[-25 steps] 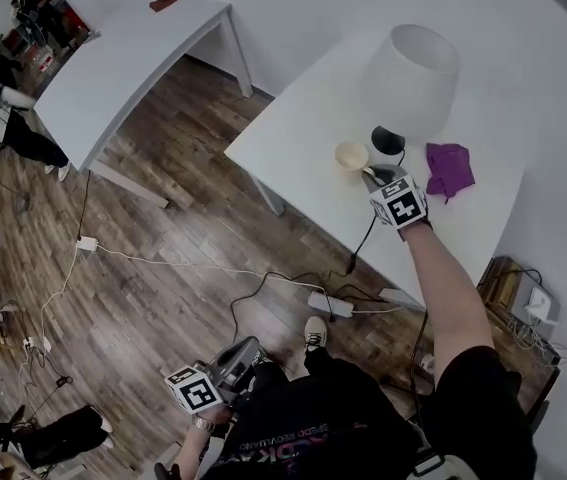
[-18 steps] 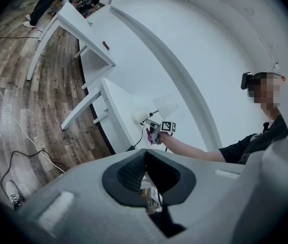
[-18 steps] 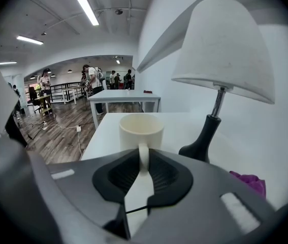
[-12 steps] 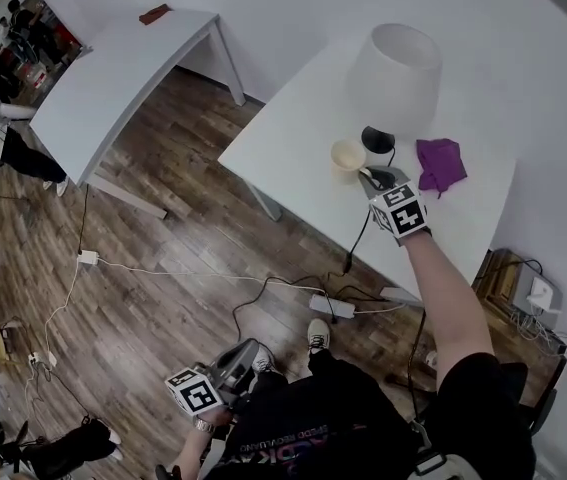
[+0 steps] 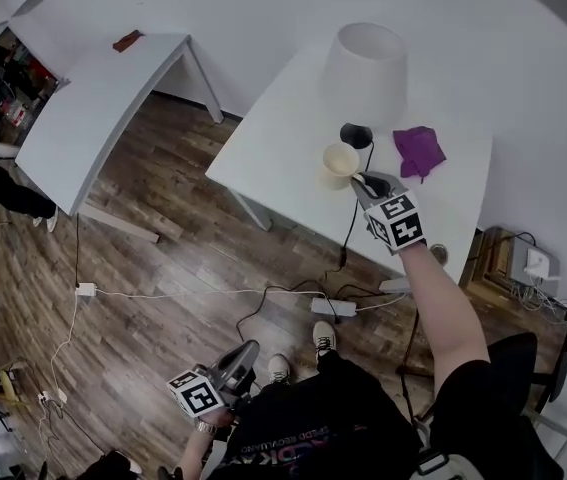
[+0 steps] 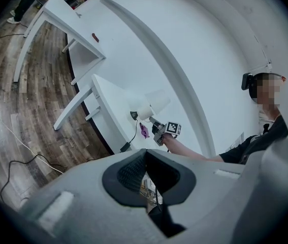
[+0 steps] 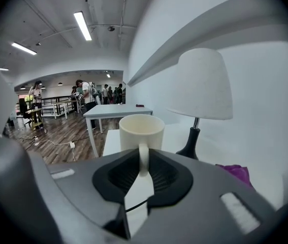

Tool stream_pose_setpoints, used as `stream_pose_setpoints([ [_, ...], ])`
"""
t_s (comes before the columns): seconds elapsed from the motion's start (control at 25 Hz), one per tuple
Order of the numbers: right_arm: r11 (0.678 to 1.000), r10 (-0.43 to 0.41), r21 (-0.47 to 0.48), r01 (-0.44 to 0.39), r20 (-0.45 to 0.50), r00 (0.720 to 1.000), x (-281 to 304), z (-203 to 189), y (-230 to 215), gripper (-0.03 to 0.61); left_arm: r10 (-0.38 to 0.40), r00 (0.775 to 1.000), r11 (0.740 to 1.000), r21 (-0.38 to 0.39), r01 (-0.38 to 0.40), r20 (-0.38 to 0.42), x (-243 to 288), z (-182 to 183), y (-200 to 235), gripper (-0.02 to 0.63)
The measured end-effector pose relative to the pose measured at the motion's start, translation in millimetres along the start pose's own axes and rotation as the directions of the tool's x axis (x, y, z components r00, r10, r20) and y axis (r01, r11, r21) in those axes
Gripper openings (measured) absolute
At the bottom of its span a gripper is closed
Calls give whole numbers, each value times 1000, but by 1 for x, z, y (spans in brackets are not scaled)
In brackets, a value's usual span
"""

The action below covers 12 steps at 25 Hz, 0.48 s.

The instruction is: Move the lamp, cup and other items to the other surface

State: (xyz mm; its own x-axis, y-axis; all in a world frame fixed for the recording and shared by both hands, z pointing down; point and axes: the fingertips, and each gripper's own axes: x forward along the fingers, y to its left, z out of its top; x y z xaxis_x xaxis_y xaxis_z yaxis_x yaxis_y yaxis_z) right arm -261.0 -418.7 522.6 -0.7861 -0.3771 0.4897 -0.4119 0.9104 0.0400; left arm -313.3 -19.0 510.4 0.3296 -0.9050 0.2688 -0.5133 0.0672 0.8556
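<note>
The cup [image 7: 141, 131], cream-coloured and upright, is held by its handle: the right gripper [image 7: 142, 162] has its jaws clamped on that handle from both sides, with the mug's mouth facing up just ahead of them. Whether its base rests on the white worktop [image 5: 273, 143] or sits clear of it cannot be made out. Just beyond the cup stands the lamp [image 5: 365, 60], pale shade over a dark foot, and to the right of that foot a crumpled purple cloth [image 5: 418, 151] lies on the same worktop. A dark cable [image 5: 348, 233] runs from the lamp over the front edge down to a power strip [image 5: 333, 307] on the wooden floor [image 5: 163, 268]. Well apart to the left stands a second white worktop [image 5: 93, 98], bearing a small reddish-brown thing [image 5: 128, 40] near its far end. The left gripper [image 5: 246, 353] is low by the person's legs, jaws together with nothing between them.
</note>
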Motion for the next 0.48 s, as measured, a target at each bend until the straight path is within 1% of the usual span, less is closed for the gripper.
stream_pose_setpoints([
  [0.2,996,-68,53,66,30,997,-37,3,13,51,-56,998,998,16,56,-35,-12,5,-2,-3],
  [0.48,985,-149,96,144,57,987,-95,1,34,51,-131,987,990,35,135,-93,-21,5,-8,-3],
])
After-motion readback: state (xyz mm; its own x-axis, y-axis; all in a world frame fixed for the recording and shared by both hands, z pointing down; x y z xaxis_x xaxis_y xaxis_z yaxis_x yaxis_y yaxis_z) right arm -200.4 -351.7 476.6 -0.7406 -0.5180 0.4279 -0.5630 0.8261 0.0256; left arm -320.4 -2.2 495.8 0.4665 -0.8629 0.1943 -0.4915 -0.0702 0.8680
